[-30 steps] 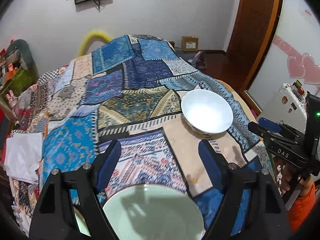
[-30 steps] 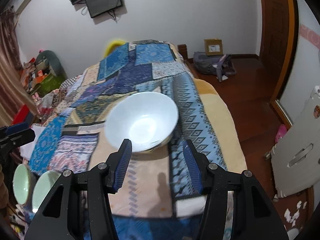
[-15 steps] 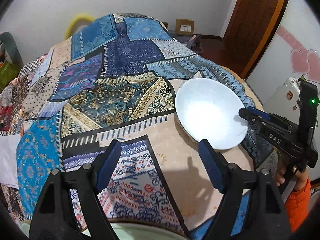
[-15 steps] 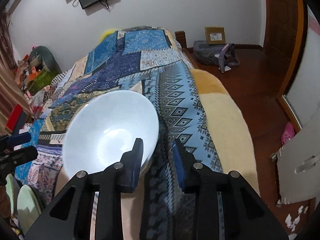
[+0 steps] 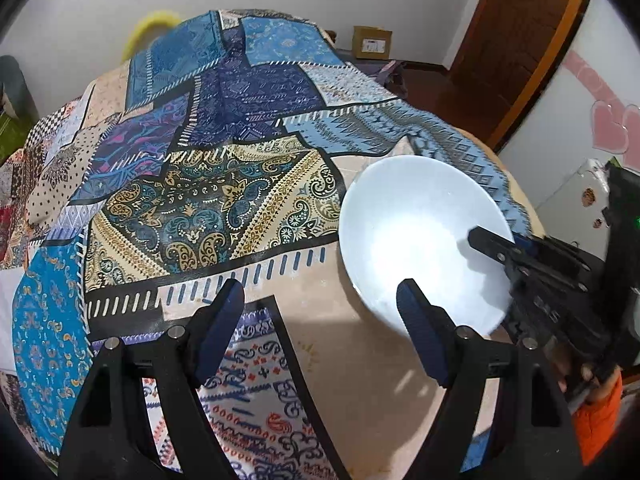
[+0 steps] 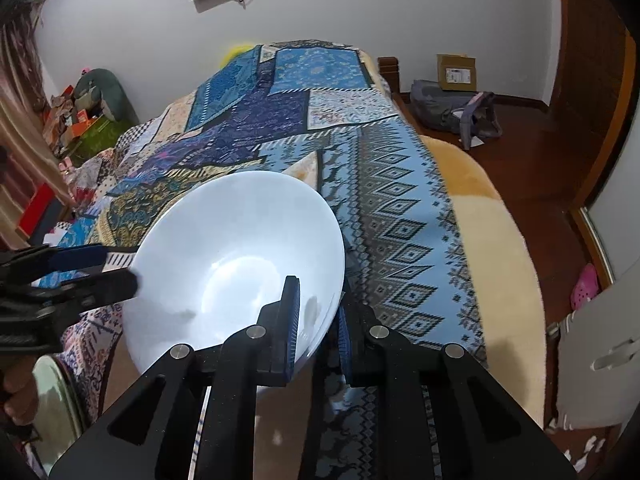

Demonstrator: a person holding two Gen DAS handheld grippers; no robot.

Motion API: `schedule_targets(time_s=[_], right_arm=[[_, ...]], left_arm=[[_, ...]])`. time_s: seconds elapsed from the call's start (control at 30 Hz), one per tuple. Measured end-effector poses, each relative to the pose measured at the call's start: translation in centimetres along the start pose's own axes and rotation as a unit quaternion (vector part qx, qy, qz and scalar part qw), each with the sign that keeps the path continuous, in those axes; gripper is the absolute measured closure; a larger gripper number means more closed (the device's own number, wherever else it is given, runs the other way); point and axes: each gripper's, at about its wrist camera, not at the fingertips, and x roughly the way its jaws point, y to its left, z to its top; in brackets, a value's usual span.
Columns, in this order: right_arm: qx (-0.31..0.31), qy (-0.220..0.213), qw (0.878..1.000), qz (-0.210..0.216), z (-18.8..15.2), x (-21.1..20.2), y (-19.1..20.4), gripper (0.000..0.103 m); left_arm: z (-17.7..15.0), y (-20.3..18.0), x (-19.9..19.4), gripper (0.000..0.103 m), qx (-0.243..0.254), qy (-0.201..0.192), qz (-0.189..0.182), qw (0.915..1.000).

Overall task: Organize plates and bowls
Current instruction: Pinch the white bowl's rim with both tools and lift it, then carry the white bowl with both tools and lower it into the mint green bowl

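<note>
Over the patchwork bedspread [image 6: 384,208] right gripper [image 6: 318,316] fingers pinch the white bowl [image 6: 236,264] rim; left gripper [image 5: 320,320] fingers spread, green plate [image 6: 60,392] at 8 o'clock.

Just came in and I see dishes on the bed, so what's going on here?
A person is sorting bowls on a patchwork bedspread using handheld tongs. The right tongs are shut on the rim of a white bowl, one finger inside and one outside, with the bowl tilted. The left tongs are open and hold nothing, just left of the bowl. Pale green dishes sit at the near edge.
</note>
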Motion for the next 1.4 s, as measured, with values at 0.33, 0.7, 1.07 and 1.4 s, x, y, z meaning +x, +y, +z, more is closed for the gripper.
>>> schedule_targets(time_s=[0.33,0.7,1.07,1.4], right_arm=[[-0.024,0.013,0.999,0.036,-0.3,1.1,3.1,0.087],[-0.007,0.012,0.999,0.035,-1.1,-0.3,4.9,0.087],[-0.018,-0.014,0.999,0.045,-1.7,-5.1,8.0,0.087],[-0.040,-0.038,0.997,0.055,-2.6,-9.2,12.2,0.087]], left_arm=[[-0.4,1.4,3.9,0.063,-0.048,0.058,-0.017,0.9970],[-2.3,1.6,2.0,0.076,-0.047,0.061,-0.025,0.9968],[-4.3,1.5,-3.9,0.076,-0.046,0.032,-0.021,0.9982],[-7.0,2.3,-10.6,0.076,-0.055,-0.002,-0.018,0.9983]])
